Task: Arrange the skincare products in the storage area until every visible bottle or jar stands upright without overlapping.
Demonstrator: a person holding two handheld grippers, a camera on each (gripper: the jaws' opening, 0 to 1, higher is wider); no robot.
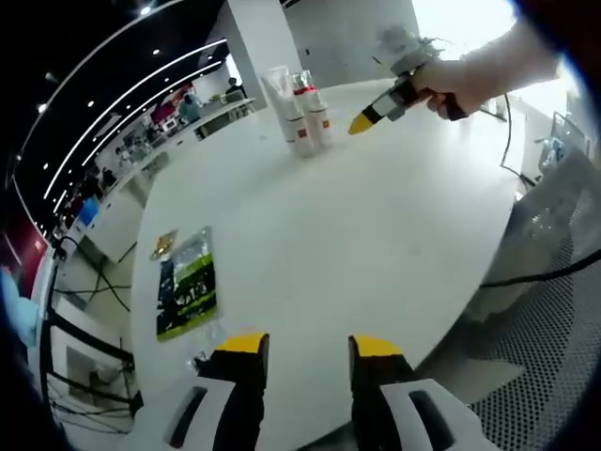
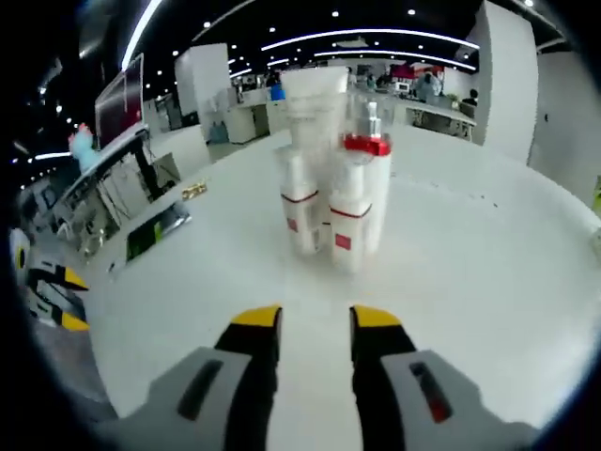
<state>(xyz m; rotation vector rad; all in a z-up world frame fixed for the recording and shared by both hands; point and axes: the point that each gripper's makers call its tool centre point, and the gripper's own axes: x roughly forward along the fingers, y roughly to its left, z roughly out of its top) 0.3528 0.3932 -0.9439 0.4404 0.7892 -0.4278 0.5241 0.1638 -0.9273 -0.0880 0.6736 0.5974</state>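
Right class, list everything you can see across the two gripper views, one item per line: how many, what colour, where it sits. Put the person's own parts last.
Skincare bottles: a close cluster, exact count unclear, white with red labels and one red collar, standing upright on the far part of the table.
Table: one, white, rounded, under everything.
Packet: one, green and black, flat near the table's edge.
Small gold item: one, beside the packet.
Cable: one, black, off the table's side.
Left gripper: one, black jaws with yellow tips, open, holding nothing.
Right gripper: one, same colours, open, facing the bottles.
Hand: one, holding the right gripper.
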